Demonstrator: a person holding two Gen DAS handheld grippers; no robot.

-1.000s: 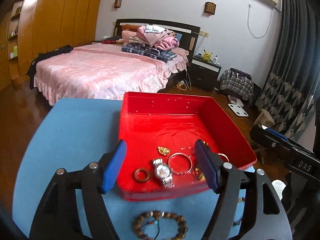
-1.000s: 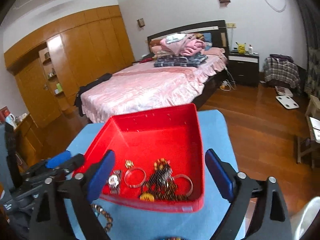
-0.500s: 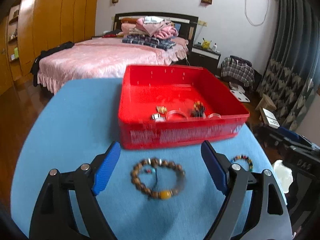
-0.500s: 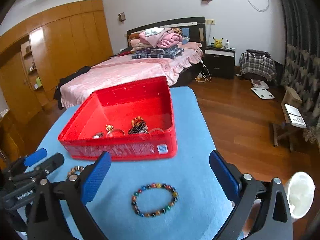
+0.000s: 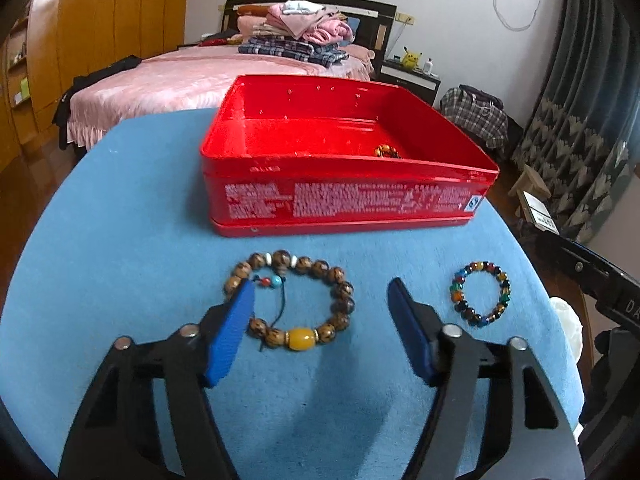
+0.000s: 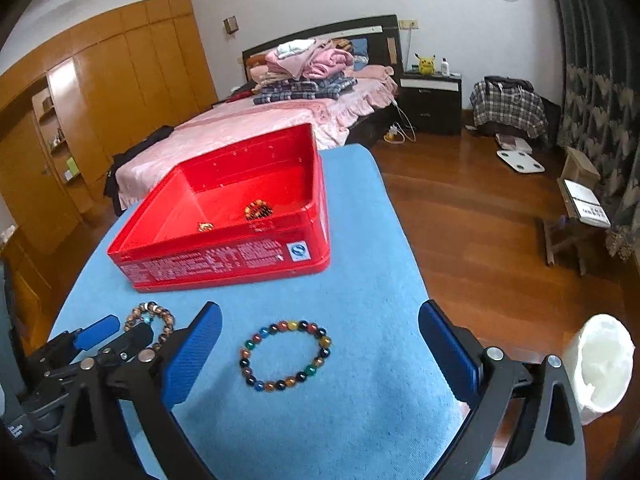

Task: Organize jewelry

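Two bracelets lie on the blue table (image 5: 120, 208), both in front of the red tin (image 5: 344, 200) and apart from it.

Left gripper (image 5: 320, 312): tilted down toward the table. Its jaws have just been closing and stand partly open. The wooden bead bracelet (image 5: 340, 292) lies flat between them. The left blue pad (image 5: 230, 336) covers the bracelet's left edge in the left wrist view; whether it touches the beads cannot be told. The right pad stands clear of the bracelet. The bracelet carries one large yellow bead (image 5: 299, 339) on its near side and a short cord with a red and a turquoise bead inside the ring.

Right gripper (image 6: 320, 344): tilted down toward the table, jaws at their widest. The multicoloured bead bracelet (image 6: 286, 354) lies flat between them, nearer the left pad and touching neither.

In the left wrist view, the multicoloured bracelet sits to the right of the wooden one, with bare table between them.

Red tin: open, no lid on it, printed white text on the near wall. Inside, a dark beaded piece (image 6: 258, 210) and a small gold item (image 6: 206, 226) show above the near wall. The remaining contents are hidden by that wall.

A white cup-like object (image 6: 602, 364) stands beyond the table's right edge.
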